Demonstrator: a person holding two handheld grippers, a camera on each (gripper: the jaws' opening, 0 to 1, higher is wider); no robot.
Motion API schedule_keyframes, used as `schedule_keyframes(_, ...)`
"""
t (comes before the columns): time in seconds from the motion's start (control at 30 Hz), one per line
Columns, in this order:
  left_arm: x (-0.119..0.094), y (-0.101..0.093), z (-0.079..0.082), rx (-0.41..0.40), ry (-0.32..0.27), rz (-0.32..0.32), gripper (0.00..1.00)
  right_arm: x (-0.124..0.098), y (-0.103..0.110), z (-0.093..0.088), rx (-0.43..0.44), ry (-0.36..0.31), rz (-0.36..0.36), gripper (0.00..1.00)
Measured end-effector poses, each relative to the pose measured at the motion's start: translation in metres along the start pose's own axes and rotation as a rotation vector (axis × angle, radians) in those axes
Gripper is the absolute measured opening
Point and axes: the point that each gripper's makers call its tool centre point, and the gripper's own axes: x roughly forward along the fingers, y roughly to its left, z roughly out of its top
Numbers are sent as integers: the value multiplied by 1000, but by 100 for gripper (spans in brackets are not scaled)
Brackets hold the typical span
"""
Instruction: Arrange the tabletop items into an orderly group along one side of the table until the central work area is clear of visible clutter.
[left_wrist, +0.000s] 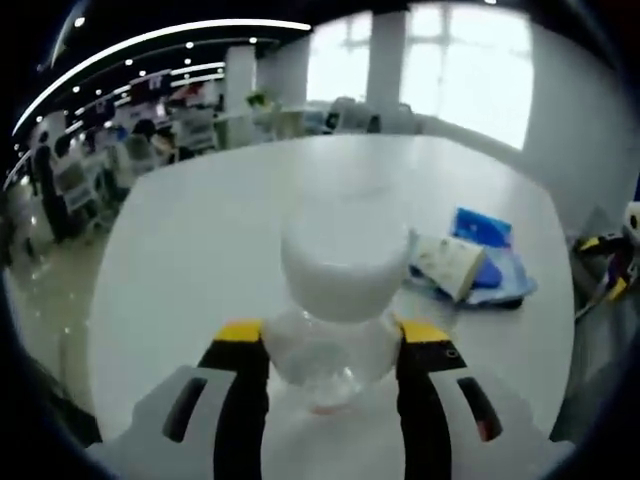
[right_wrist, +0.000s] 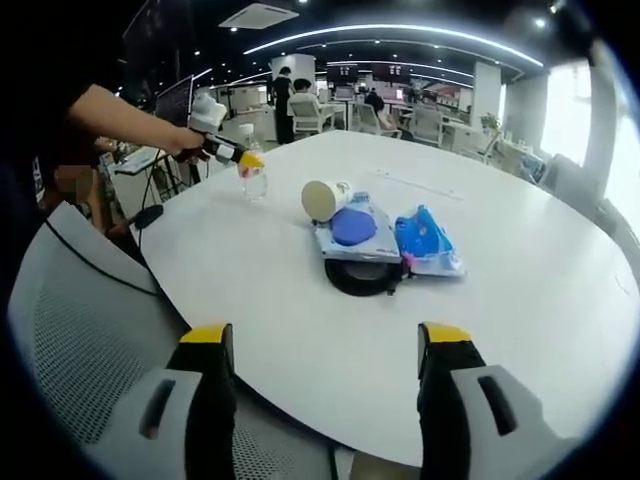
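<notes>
my left gripper (left_wrist: 333, 375) is clenched on a clear plastic bottle (left_wrist: 335, 300), its white label band just above the yellow jaw tips. in the right gripper view the bottle (right_wrist: 253, 178) stands upright on the white round table (right_wrist: 520, 300) near the edge by my hand (right_wrist: 185, 145). my right gripper (right_wrist: 325, 380) hangs released and empty over the near rim, above a mesh chair (right_wrist: 70, 350).

the rest sits mid-table: a tipped paper cup (right_wrist: 325, 199) leaning on a white packet with a blue disc (right_wrist: 355, 228), a blue pouch (right_wrist: 428, 240) just beside it, and a black round pad (right_wrist: 360, 276) under their near edge.

i judge this the placing step. to do it well i keep the bottle vertical, make sure its base sits flat, then let go slowly so the light, nearly empty bottle doesn't tip. i should leave room beside it for the others to line up.
</notes>
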Motion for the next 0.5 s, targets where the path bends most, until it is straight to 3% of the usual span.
schedule_keyframes(0.17,-10,0,10,-12,-29,15,49,0,0,1,-6,-2,3,75)
schedule_keyframes(0.5,-46,-12,-1,-18,-37,44,51,-2,1,6,11,-33,10,75)
